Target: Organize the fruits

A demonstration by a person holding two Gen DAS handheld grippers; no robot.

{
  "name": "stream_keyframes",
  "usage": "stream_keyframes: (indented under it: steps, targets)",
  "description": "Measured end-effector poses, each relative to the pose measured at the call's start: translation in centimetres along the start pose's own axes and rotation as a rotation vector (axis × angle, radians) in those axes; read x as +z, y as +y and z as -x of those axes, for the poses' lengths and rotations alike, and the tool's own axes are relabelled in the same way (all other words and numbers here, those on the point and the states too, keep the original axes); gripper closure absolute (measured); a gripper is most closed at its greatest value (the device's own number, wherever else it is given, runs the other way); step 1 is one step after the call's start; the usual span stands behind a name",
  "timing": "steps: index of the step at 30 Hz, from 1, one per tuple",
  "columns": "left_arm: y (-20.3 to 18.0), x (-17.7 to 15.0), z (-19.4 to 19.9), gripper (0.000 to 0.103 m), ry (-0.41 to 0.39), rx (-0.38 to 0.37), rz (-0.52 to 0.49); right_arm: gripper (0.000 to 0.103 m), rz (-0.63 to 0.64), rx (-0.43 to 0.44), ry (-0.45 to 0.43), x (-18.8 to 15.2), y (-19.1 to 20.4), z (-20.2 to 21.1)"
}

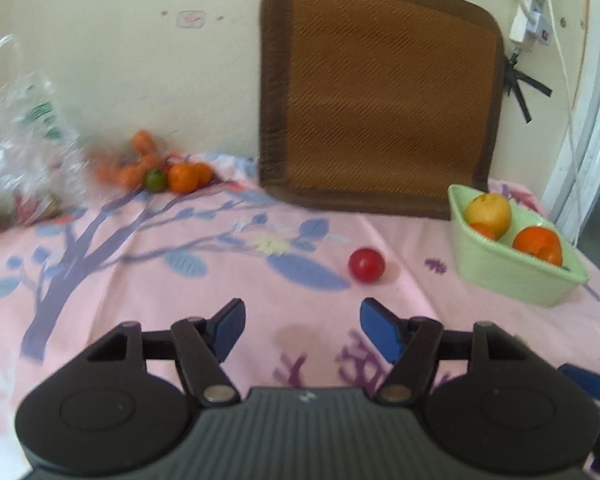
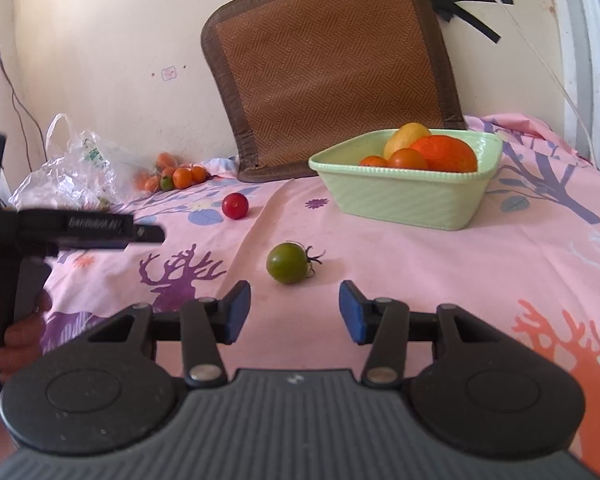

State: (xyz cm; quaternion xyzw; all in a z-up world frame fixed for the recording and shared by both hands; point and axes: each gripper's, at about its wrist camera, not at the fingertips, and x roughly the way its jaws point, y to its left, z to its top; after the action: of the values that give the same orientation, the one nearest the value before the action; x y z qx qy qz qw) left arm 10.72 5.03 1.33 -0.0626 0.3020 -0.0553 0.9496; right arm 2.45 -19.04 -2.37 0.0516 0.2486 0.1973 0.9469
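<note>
A pale green basket [image 1: 500, 268] [image 2: 404, 196] on the pink bedsheet holds a yellow fruit [image 1: 489, 209] and oranges [image 2: 446, 154]. A red tomato [image 1: 366, 265] [image 2: 235, 205] lies loose on the sheet, ahead and right of my open, empty left gripper [image 1: 302, 326]. A green tomato [image 2: 288, 263] with a stem lies just ahead of my open, empty right gripper [image 2: 295, 310]. A pile of small oranges with one green fruit [image 1: 172, 174] [image 2: 176, 176] sits at the back by the wall.
A crumpled clear plastic bag [image 1: 20, 152] [image 2: 72, 172] lies at the back left. A brown woven mat [image 1: 380, 100] [image 2: 332, 68] leans on the wall behind the basket. The left gripper's body and the hand holding it [image 2: 40, 240] show at the right wrist view's left edge.
</note>
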Motion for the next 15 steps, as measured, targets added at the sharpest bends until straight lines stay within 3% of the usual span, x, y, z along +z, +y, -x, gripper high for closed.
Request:
stream_keyframes:
  steps: [5,9,13,15]
  targets:
    - [-2.1,2.1,-3.1,0.038,-0.002,-0.043,-0.099,0.051,0.06,-0.005,0.017,1.1,0.8,-1.9]
    - [-3.3,3.1,-5.6,0.041,0.023,-0.064,-0.121,0.051,0.07,0.001,0.046,1.8,0.9,-3.5]
    - [-3.7,2.7,-7.7,0.07,0.078,-0.077,-0.144,0.051,0.073,0.009,0.079,1.9,0.9,-4.3]
    - [-3.7,2.4,-8.0,0.073,0.091,-0.09,-0.144,0.053,0.076,0.005,0.086,1.8,1.1,-4.4]
